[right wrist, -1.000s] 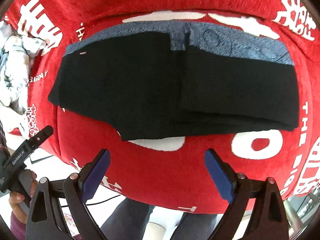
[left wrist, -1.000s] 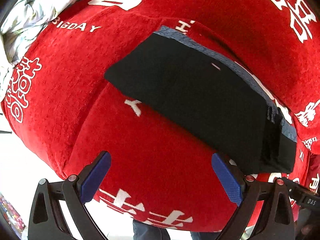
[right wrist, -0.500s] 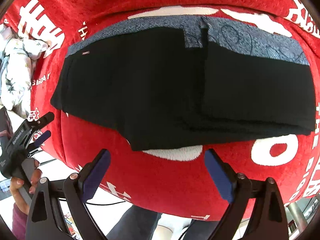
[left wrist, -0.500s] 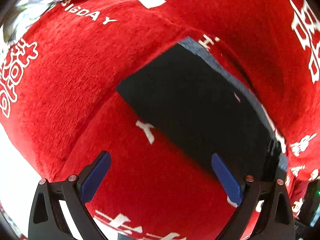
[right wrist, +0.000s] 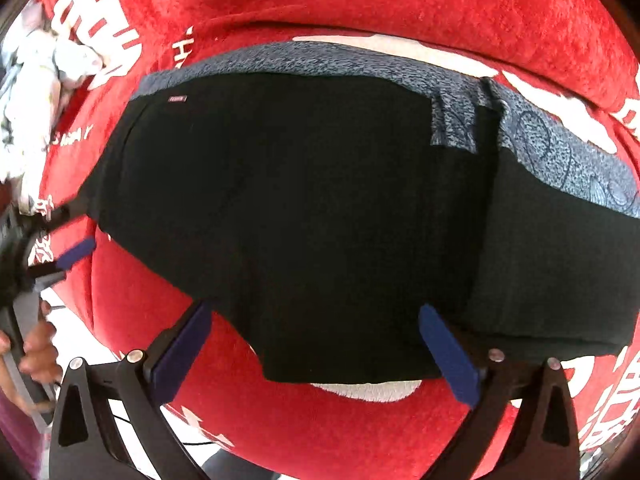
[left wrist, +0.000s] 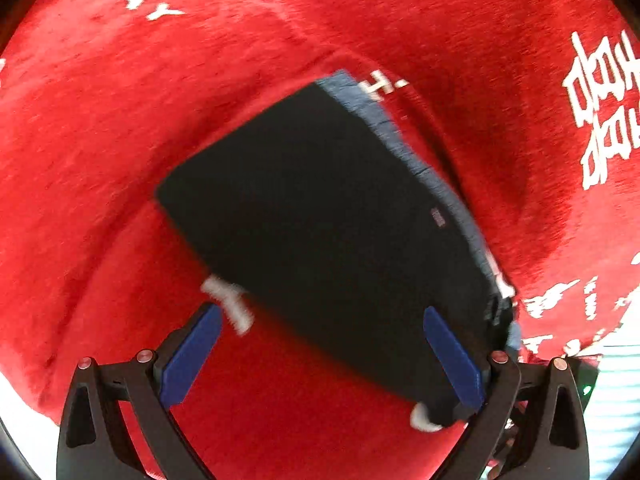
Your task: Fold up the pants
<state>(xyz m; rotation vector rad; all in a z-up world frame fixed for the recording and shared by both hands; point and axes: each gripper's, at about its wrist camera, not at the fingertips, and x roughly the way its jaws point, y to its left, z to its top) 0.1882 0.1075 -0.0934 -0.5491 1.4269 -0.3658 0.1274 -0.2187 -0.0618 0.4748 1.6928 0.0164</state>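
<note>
Black pants point(right wrist: 320, 208) with a grey patterned inner waistband point(right wrist: 560, 152) lie partly folded on a red sofa cover point(right wrist: 360, 0) with white lettering. In the left wrist view the pants point(left wrist: 320, 220) run diagonally, their left end nearest. My left gripper point(left wrist: 320, 344) is open, its right finger point(left wrist: 452, 356) over the pants' near edge. My right gripper point(right wrist: 316, 344) is open just above the pants' front edge. The left gripper also shows in the right wrist view point(right wrist: 60, 264), at the pants' left end.
A crumpled white patterned cloth point(right wrist: 36, 80) lies at the far left of the sofa. The sofa's front edge drops to a pale floor point(right wrist: 80, 336). The sofa back point(left wrist: 480, 20) rises behind the pants.
Both grippers have moved closer to the pants. The left gripper has swung toward the pants' left end. The right gripper now hovers over the front edge. Both stay open.
</note>
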